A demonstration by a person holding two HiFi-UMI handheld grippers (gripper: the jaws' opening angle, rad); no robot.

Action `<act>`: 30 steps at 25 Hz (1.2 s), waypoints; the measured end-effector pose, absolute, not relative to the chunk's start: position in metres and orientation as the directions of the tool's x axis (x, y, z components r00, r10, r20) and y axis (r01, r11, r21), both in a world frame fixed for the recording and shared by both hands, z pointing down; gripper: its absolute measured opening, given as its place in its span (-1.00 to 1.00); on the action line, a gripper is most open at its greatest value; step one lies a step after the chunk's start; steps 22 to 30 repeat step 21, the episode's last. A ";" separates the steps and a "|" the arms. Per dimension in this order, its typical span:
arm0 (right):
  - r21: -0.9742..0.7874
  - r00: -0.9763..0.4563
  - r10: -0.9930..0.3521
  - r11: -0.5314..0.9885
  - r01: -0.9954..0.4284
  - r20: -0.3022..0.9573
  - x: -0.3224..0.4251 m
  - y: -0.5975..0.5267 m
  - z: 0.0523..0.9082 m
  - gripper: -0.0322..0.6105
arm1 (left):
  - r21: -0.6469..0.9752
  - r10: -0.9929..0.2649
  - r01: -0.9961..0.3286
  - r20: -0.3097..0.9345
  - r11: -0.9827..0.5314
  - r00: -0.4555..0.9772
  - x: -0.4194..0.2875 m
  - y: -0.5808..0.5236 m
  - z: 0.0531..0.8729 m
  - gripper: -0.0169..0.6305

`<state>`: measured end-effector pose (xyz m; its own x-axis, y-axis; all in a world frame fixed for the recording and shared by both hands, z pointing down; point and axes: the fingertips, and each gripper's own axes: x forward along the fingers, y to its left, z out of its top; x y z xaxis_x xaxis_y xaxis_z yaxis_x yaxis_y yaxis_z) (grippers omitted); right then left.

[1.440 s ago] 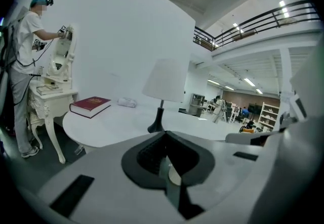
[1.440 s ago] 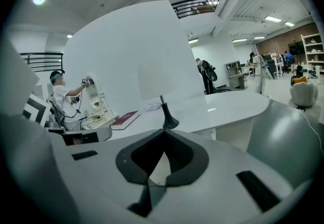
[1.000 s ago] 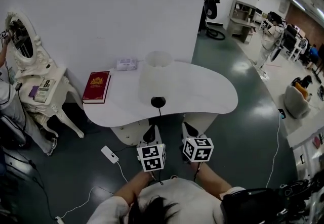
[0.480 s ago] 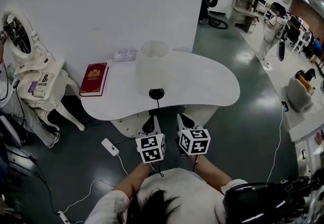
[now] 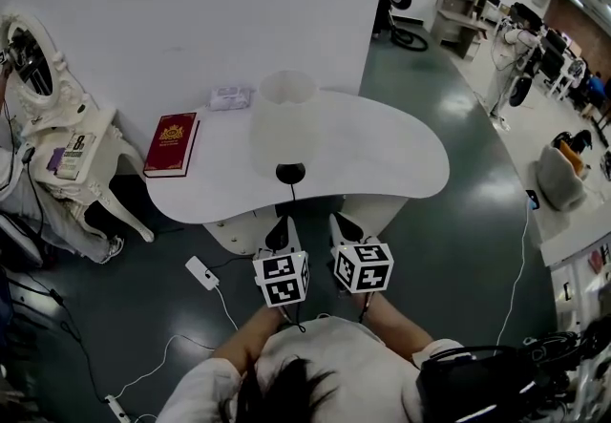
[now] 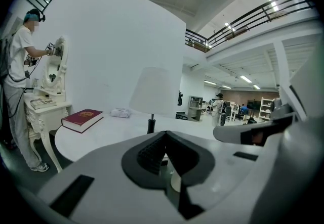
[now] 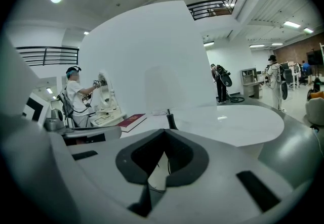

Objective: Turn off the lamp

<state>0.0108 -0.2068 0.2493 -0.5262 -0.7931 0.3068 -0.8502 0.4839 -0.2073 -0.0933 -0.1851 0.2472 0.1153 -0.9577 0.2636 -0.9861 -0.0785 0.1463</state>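
The lamp (image 5: 283, 125) stands near the front edge of the white table (image 5: 391, 158). It has a tall white shade and a round black base (image 5: 290, 173), and its shade looks unlit. A thin cord (image 5: 299, 206) drops from the base over the table's edge. Both grippers hover side by side just short of that edge, pointing at the lamp. My left gripper (image 5: 279, 232) is shut and empty; ahead of it rise the shade (image 6: 154, 91) and dark stem (image 6: 151, 126). My right gripper (image 5: 346, 226) is also shut and empty, with the stem (image 7: 171, 119) beyond its tips.
A red book (image 5: 172, 143) and a white packet (image 5: 232, 98) lie on the table's left part. A white vanity with an oval mirror (image 5: 57, 139) stands at the far left, a person beside it. A white plug box (image 5: 202, 272) and cables lie on the floor.
The whole view has slid a little. Both grippers keep their place in front of the table's edge, jaws unchanged.
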 end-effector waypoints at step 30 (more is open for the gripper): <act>-0.204 -0.484 -0.803 0.439 -0.875 0.348 0.022 -0.193 0.264 -0.90 | 0.164 -0.946 -0.983 0.297 -0.084 0.131 -0.093 -0.177 0.266 -0.92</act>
